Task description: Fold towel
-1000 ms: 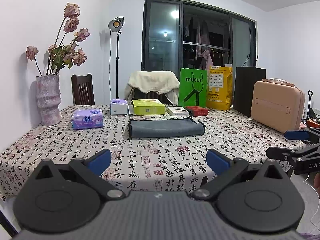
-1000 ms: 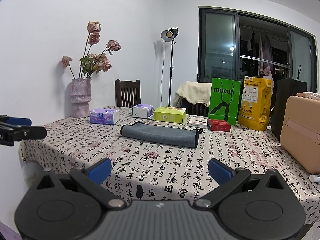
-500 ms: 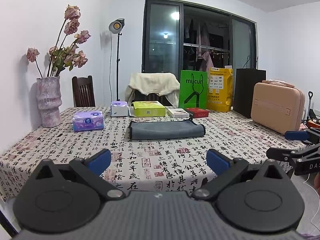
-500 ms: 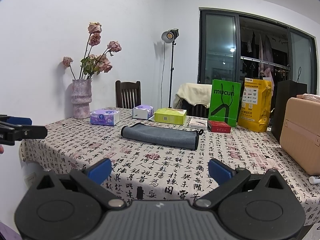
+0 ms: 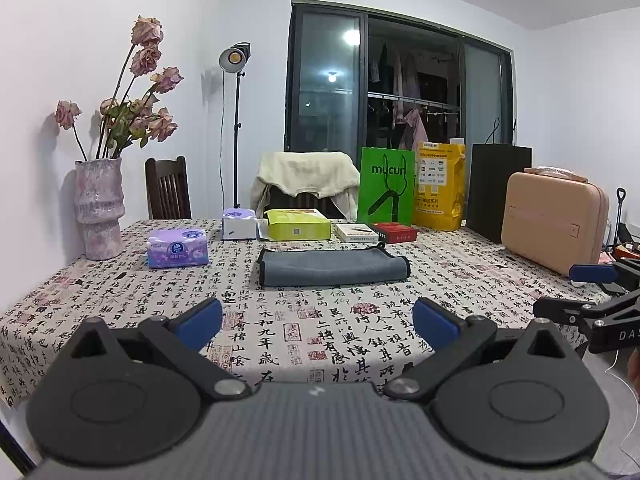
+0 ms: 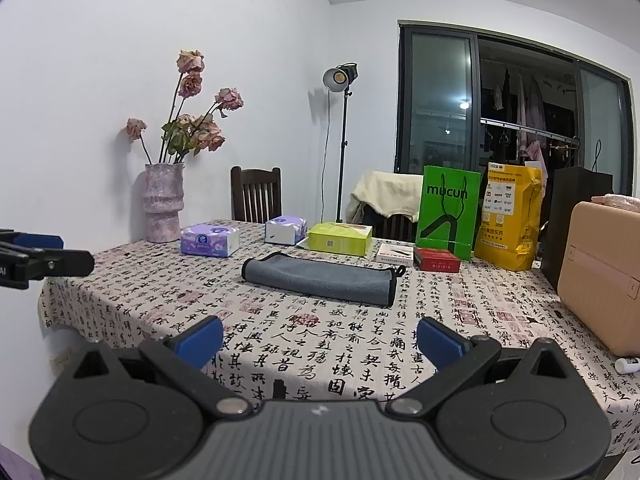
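Your towel (image 5: 333, 267) lies mid-tabletop (image 5: 360, 332), a grey, dark-edged strip running left to right, already doubled over by the look of it, well beyond both sets of fingers. Judge it light, soft and limp: it will sag from wherever you pinch it, and it may drag on the printed cloth instead of sliding. Take it by the two corners of one short end, one per gripper, pinching all layers together.

Your left gripper (image 5: 318, 322) and right gripper (image 6: 319, 338) both hold their fingers spread wide, with nothing between them, short of the near table edge.

The left view looks at the towel square-on and shows its near long edge. The right view looks across it and shows its right end and the small loop (image 6: 401, 269) there.
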A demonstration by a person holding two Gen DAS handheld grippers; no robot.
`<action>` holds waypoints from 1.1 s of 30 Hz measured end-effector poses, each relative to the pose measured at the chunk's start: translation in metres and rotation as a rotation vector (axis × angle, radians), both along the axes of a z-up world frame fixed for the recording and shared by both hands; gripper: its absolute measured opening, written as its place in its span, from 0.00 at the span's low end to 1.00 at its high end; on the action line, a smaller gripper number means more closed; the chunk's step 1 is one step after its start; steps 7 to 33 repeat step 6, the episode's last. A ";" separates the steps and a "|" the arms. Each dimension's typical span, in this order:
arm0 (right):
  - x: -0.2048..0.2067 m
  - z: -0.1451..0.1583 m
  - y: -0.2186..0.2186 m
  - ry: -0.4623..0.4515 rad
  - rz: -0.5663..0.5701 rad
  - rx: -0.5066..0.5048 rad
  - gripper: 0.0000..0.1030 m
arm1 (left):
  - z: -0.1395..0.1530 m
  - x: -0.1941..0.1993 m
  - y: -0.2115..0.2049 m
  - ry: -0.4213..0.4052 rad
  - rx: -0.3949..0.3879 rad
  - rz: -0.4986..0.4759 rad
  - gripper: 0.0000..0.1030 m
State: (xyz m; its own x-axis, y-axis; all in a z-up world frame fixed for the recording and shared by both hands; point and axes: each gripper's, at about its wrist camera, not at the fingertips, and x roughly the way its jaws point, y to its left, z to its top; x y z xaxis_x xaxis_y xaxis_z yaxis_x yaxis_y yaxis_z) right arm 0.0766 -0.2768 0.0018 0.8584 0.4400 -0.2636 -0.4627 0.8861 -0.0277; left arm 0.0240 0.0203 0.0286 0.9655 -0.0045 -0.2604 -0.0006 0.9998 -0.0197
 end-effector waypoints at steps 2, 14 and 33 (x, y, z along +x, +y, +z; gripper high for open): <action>-0.001 0.001 0.000 -0.004 0.003 0.000 1.00 | 0.000 -0.001 0.000 -0.005 0.000 0.001 1.00; -0.001 0.002 0.001 -0.009 0.007 0.001 1.00 | -0.001 -0.001 0.001 -0.010 -0.014 0.013 1.00; -0.001 0.002 0.001 -0.009 0.007 0.001 1.00 | -0.001 -0.001 0.001 -0.010 -0.014 0.013 1.00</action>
